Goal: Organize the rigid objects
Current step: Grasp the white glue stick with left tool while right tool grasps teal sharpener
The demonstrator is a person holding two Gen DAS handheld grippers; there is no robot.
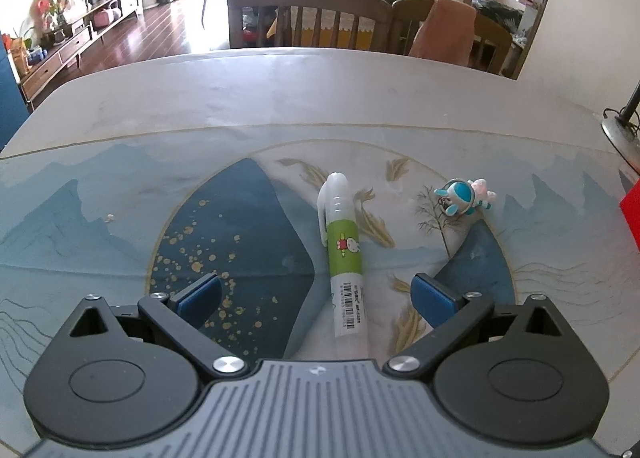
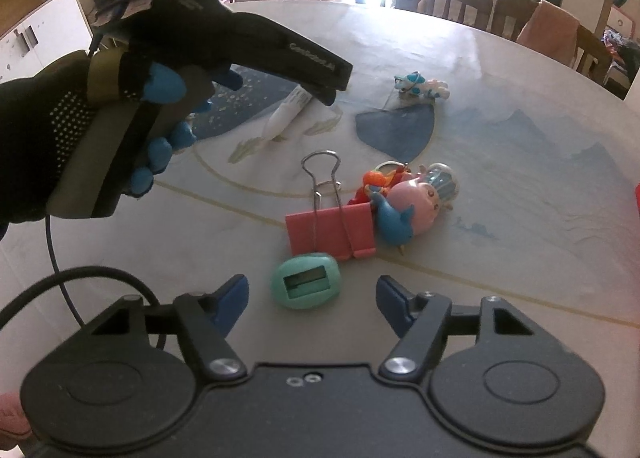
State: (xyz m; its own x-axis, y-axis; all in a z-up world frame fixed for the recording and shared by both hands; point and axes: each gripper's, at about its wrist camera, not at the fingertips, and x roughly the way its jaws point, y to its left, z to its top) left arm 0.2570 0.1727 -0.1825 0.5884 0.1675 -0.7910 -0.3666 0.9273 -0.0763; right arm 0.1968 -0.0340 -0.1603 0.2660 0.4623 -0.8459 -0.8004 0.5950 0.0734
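Observation:
A white correction pen (image 1: 345, 258) with a green label lies on the table between the wide-spread blue pads of my left gripper (image 1: 316, 296), which touch nothing. A small blue-and-white figurine (image 1: 466, 197) rests to its right. In the right wrist view, a teal oval gadget (image 2: 306, 285) with a small screen lies just ahead of my right gripper (image 2: 312, 300), whose pads stand apart on either side of it without pressing. Beyond it sit a red binder clip (image 2: 332, 228) and a pink pig toy (image 2: 420, 202). A gloved hand holds the left gripper (image 2: 316, 88) over the pen (image 2: 286, 110).
The round table (image 1: 280, 106) carries a painted mountain-scene cover. Wooden chairs (image 1: 308, 14) stand at its far edge, one draped with a pink cloth (image 1: 444, 30). A lamp base (image 1: 620, 130) and a red object (image 1: 632, 214) sit at the right edge. A cable (image 2: 60, 270) trails near the right gripper.

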